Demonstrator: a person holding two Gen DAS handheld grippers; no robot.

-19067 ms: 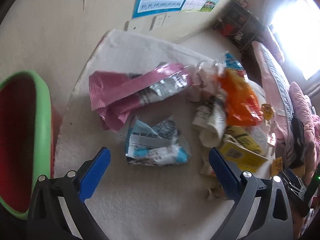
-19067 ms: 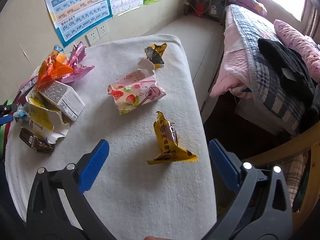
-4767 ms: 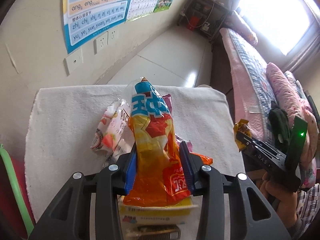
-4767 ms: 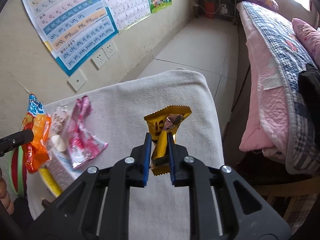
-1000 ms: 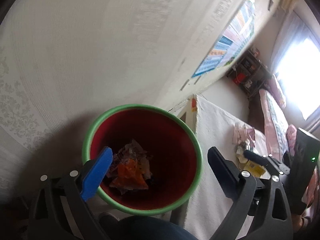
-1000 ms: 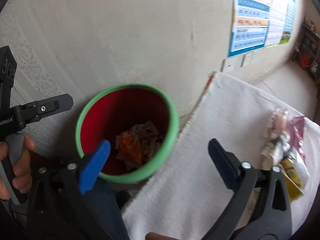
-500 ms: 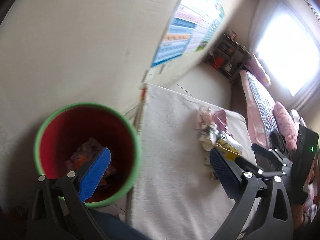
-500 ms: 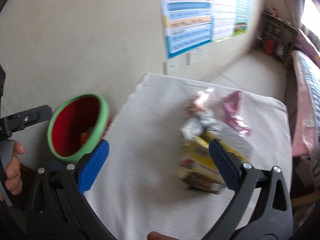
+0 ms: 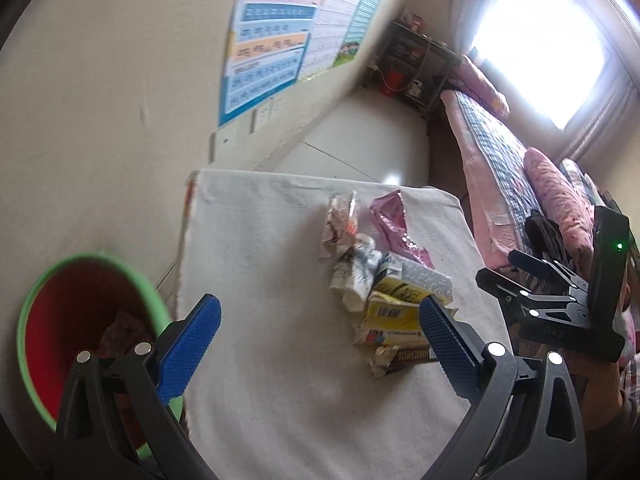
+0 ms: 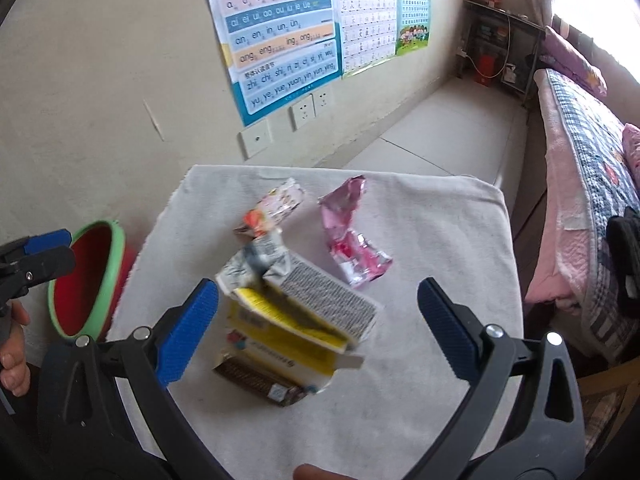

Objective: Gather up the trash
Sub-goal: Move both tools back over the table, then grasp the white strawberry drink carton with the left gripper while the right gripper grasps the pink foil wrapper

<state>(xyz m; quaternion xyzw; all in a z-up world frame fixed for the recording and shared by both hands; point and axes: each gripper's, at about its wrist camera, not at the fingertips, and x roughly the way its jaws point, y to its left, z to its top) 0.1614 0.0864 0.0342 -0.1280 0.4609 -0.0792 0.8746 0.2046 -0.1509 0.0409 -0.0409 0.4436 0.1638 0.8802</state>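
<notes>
Several pieces of trash lie on a white cloth-covered table (image 9: 256, 264) (image 10: 432, 240): a yellow and white torn carton (image 10: 288, 328) (image 9: 396, 312), a dark brown bar wrapper (image 10: 256, 380) (image 9: 408, 356), a pink foil wrapper (image 10: 348, 236) (image 9: 392, 220), a pale strawberry-print wrapper (image 10: 272, 208) (image 9: 340, 216) and a crumpled silver wrapper (image 10: 256, 260). A red bin with a green rim (image 9: 80, 320) (image 10: 88, 280) stands left of the table, wrappers inside. My left gripper (image 9: 316, 344) is open above the table's left part. My right gripper (image 10: 320, 328) is open over the carton, holding nothing.
Wall with letter posters (image 10: 280, 36) and sockets (image 10: 312, 108) runs behind the table. A bed with pink and checked bedding (image 10: 580, 168) stands to the right, a dark shelf (image 10: 500, 52) at the far end. A hand (image 10: 12, 356) holds the left gripper's handle.
Both grippers have swung from the bin toward the table and its trash pile. Both stay open and empty. The orange and yellow wrappers held earlier are no longer in the jaws.
</notes>
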